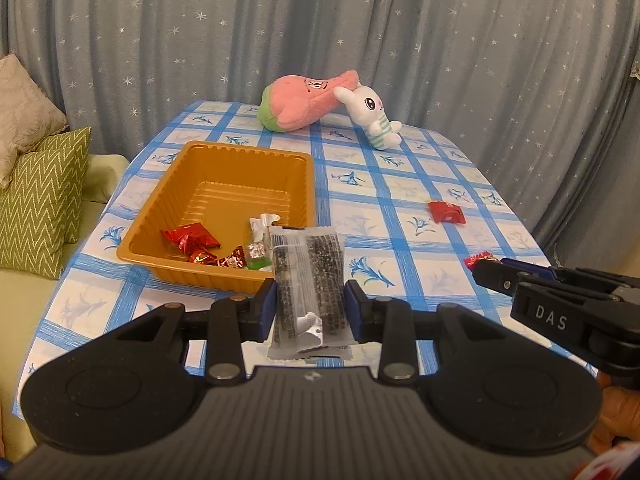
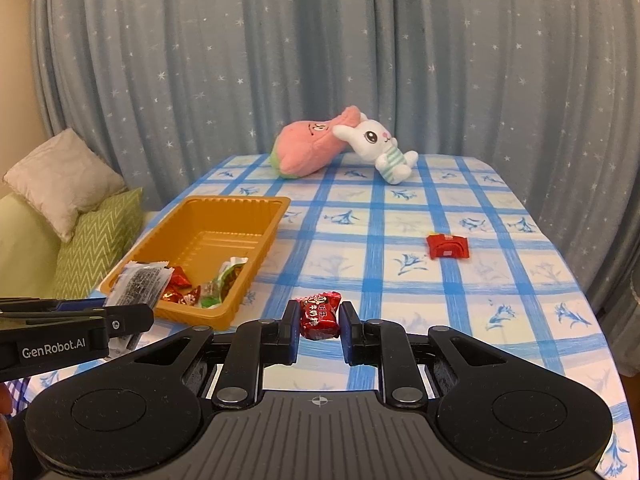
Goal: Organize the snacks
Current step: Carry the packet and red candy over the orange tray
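My left gripper (image 1: 310, 306) is shut on a clear packet of dark seaweed snack (image 1: 308, 280), held above the near edge of the orange tray (image 1: 224, 160). The tray holds red wrapped candies (image 1: 191, 237) and a green and white one (image 1: 260, 258). My right gripper (image 2: 320, 326) is shut on a red wrapped candy (image 2: 319, 315) over the blue checked tablecloth (image 2: 400, 280), to the right of the orange tray (image 2: 236, 202). Another red packet (image 2: 447, 245) lies loose on the cloth at the right. The right gripper (image 1: 484, 270) shows at the right of the left wrist view with the red candy (image 1: 478, 259) at its tip.
A pink plush (image 2: 308, 148) and a white rabbit plush (image 2: 380, 144) lie at the table's far end before a starry grey curtain. Cushions (image 2: 96, 236) rest on a green sofa left of the table. The table edge curves away on the right.
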The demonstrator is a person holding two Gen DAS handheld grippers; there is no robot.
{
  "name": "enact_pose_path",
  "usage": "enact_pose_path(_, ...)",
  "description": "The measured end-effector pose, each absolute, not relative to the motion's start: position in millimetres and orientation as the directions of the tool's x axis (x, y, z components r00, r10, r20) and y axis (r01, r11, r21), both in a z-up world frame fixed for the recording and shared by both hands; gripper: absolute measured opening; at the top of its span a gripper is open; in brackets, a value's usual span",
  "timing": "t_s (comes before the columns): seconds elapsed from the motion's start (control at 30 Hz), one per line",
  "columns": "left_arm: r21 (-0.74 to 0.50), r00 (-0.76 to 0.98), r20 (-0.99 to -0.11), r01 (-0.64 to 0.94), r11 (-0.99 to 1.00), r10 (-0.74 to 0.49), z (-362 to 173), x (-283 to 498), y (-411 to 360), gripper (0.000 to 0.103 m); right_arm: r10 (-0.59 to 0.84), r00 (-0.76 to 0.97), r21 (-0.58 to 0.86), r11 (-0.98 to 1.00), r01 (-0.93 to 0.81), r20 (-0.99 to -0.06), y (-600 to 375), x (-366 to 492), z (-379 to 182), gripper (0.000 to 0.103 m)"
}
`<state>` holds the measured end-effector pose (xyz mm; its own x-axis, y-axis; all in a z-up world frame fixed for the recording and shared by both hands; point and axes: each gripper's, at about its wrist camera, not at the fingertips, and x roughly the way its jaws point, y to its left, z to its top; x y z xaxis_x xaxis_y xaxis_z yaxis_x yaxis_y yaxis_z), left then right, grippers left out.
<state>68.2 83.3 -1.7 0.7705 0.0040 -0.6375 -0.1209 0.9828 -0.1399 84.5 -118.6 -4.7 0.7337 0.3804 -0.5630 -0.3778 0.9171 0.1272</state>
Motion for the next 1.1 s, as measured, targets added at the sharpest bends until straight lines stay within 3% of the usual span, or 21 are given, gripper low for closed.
enact_pose_path(0.57,-0.122,0.767,-0.64,-0.168,0.978,0.052,2.1,82.8,129.4,0.033,0.442,0.701,0.131,0.883,-0.451,-0.56,-72.7,104.4,-4.1,0.021)
enact_pose_path(1.1,-0.092,0.747,-0.663,-0.157,0.983,0.057,-17.6,157.0,181.4,0.033,0.495,0.647,0.139,0.843,-0.52,-0.58,-3.9,167.4,-17.6,0.021)
